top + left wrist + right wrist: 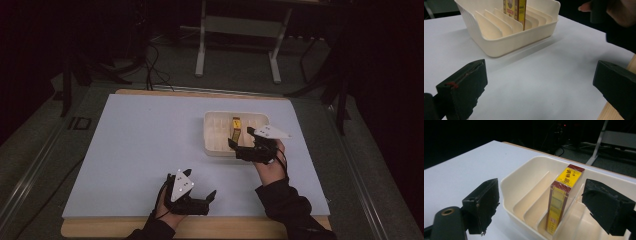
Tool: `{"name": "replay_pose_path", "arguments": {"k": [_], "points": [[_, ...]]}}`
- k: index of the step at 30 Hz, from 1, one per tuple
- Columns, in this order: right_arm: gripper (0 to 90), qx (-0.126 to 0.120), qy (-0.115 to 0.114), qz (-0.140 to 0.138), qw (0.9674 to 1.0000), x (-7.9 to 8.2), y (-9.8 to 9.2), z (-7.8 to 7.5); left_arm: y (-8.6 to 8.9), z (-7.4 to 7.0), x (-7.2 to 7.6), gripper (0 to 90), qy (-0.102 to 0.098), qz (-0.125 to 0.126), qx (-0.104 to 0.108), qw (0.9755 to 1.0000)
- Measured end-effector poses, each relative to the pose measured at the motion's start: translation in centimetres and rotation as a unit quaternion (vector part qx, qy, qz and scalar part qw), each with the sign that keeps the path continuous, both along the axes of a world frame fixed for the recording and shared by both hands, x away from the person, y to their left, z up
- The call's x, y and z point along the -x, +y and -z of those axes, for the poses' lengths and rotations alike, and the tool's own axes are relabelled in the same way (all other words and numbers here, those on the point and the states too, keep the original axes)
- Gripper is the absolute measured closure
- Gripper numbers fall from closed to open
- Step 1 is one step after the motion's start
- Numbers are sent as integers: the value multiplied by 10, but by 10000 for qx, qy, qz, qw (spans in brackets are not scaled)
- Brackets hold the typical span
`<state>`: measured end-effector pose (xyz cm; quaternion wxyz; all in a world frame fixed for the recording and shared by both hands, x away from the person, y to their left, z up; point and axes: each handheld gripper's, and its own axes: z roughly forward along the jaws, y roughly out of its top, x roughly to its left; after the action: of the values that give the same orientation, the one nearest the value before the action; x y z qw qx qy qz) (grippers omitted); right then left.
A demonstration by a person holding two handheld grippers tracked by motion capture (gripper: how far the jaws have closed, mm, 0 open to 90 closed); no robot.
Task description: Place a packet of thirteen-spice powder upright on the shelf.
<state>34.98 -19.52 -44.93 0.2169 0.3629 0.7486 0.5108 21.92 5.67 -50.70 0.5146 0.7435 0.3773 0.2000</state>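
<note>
On the pale surface (150,145), a yellow box (560,202) already stands upright in the cream divided tray (212,137); both the right hand-held gripper (245,145) and the left hand-held gripper (192,200) are released, holding nothing.

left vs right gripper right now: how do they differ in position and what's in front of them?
The left gripper sits near the table's front edge, away from the cream bin; the right gripper is at the bin's near wall. The left gripper's jaws frame bare white table; the right gripper's jaws frame the upright yellow box in its slot without touching it. Both are open and hold nothing.
</note>
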Motion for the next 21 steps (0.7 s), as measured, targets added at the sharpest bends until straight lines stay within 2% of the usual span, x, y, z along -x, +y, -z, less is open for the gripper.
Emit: {"name": "replay_pose_path", "arguments": {"k": [8,18,21], "points": [[140,-43,-13,-286,9996,23,-16,-5,0,0,0,4,-2,4,11,10000],[140,-95,56,-492,9987,44,-34,-1,0,-1,0,4,-6,9,33,10000],[137,19,20,-618,9981,54,-40,4,1,-1,0,4,7,11,35,10000]]}}
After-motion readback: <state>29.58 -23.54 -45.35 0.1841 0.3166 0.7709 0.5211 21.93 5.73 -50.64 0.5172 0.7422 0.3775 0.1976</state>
